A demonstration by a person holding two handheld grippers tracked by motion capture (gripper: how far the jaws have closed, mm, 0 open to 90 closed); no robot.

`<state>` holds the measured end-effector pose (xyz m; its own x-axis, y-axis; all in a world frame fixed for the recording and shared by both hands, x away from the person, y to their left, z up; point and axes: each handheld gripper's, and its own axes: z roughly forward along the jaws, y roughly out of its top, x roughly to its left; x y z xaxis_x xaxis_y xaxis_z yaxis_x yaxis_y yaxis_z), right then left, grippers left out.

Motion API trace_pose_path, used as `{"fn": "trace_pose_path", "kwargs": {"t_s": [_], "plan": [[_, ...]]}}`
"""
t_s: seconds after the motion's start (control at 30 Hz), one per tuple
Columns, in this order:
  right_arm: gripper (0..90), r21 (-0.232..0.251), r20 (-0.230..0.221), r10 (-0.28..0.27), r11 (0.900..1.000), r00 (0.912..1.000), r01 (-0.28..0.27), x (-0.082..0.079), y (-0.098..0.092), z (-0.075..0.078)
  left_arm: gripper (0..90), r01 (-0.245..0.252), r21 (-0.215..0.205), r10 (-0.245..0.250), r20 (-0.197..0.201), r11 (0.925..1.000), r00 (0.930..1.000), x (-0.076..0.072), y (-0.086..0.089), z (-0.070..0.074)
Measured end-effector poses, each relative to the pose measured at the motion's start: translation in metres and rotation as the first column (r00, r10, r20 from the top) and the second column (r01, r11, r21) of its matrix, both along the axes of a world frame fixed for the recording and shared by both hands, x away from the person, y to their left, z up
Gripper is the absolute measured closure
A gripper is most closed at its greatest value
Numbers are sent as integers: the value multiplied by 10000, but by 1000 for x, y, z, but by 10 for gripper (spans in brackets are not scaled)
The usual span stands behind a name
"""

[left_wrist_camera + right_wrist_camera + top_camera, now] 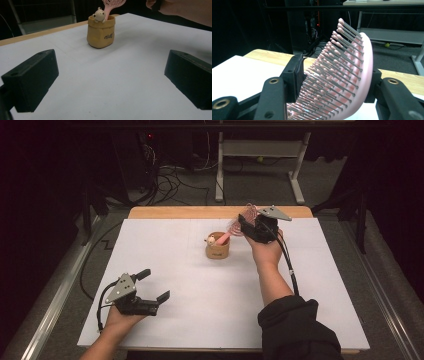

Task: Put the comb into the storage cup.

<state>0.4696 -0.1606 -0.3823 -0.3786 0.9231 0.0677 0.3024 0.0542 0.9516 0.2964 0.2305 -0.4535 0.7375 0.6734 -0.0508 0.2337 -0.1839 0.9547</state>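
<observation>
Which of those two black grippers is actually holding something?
The right gripper, beside the tan cup: its jaws clasp the pink hairbrush. The left gripper hangs open over bare table.

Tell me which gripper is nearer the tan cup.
Right. The right gripper holds the pink hairbrush whose handle sits in the tan cup; the left gripper rests far away, near the table's front-left edge.

Both grippers are black. The left gripper (pixel 152 285) and the right gripper (pixel 248 226) each have a grey three-cornered plate on top and a black cable. The jaws have round brass screw holes. The right arm wears a black sleeve (pixel 295 330).
</observation>
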Motion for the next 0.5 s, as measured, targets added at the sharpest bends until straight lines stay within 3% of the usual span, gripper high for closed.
{"fn": "trace_pose_path", "kwargs": {"t_s": [0.5], "plan": [[450,-67,-136,-29,10000,9999,29,1,-5,-4,0,6,-6,-6,5,10000,10000,0,0,0]]}}
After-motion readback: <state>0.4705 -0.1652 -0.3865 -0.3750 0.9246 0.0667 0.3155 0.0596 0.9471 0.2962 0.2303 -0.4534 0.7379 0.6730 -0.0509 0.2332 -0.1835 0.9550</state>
